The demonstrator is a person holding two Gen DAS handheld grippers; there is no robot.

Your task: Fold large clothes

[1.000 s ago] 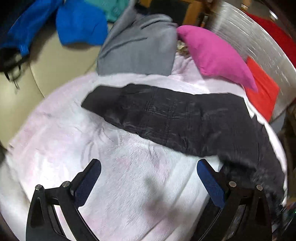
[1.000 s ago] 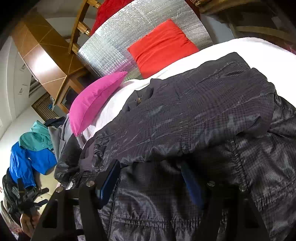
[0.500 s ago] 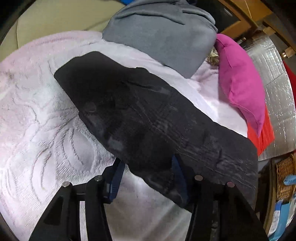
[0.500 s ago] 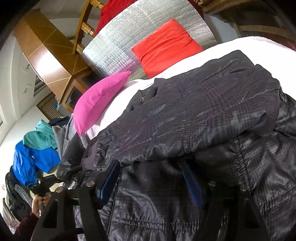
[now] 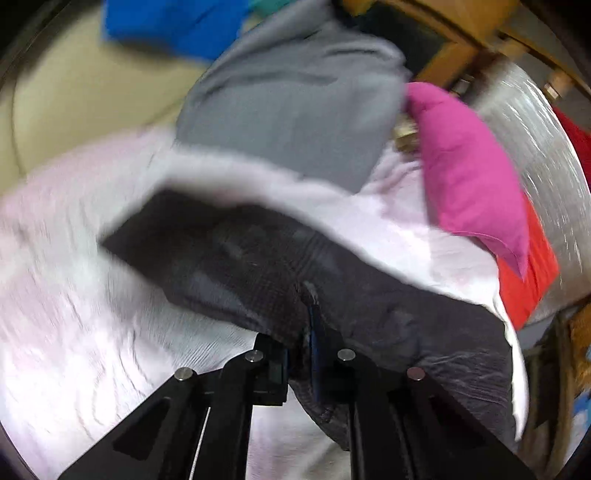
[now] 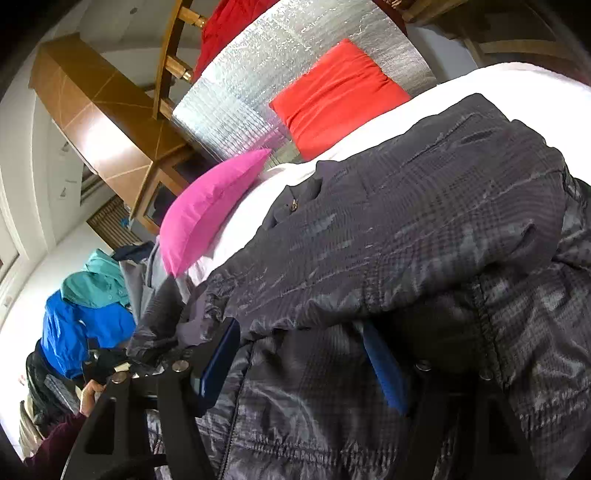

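A dark grey quilted jacket (image 5: 236,266) lies on a pale pink bedspread (image 5: 74,314). In the left wrist view my left gripper (image 5: 299,332) is shut on the jacket's sleeve, the fabric bunched between the blue pads. In the right wrist view the jacket (image 6: 406,229) fills the frame with a sleeve folded across its body. My right gripper (image 6: 303,354) rests low on the jacket, its blue pads wide apart with fabric lying between them.
A magenta pillow (image 5: 469,173), a red cushion (image 5: 532,280) and a silver foil panel (image 5: 546,155) stand at the bed's head. A grey garment (image 5: 295,96) and blue clothes (image 5: 173,22) lie beyond the jacket. The person's hand (image 6: 90,395) shows at the left.
My left gripper came forward over the sleeve and went from wide open to shut on it. The right gripper has stayed in place, open on the jacket.
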